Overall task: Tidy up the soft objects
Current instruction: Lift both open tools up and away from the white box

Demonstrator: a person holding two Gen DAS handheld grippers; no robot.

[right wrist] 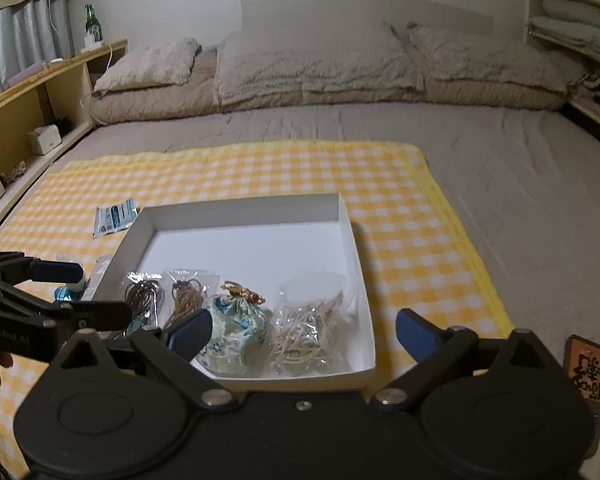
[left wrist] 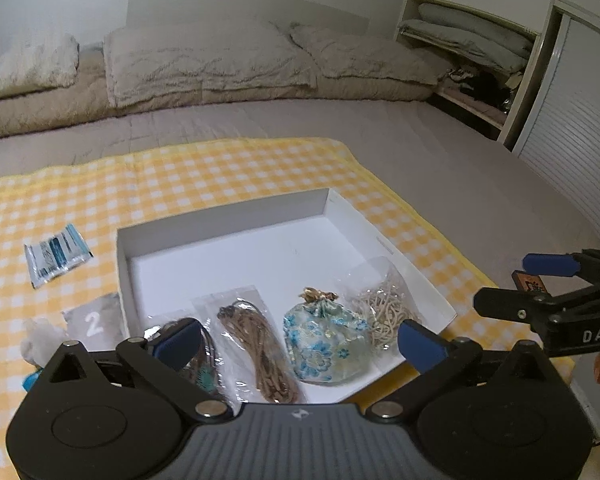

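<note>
A bedroom: a grey bed [right wrist: 500, 184] carried a yellow checked cloth [right wrist: 400, 248], pillows along the far end. Both tongs hung over the cloth's near edge, jaws wide apart and holding nothing: the left gripper [left wrist: 300, 344] above the near left corner of the white box [left wrist: 228, 224], the right gripper [right wrist: 304, 332] above its near right side. Four soft things lay in a row along the box's near wall, among them a floral pouch [left wrist: 324, 344]. Still outside, left of the box, lay a blue-striped packet [left wrist: 56, 254], long axis slanting toward the far right, and a grey packet marked 2 [left wrist: 94, 322] touching the box's left wall. The left gripper was nearer both, by my judgement. The box's far half was bare.
</note>
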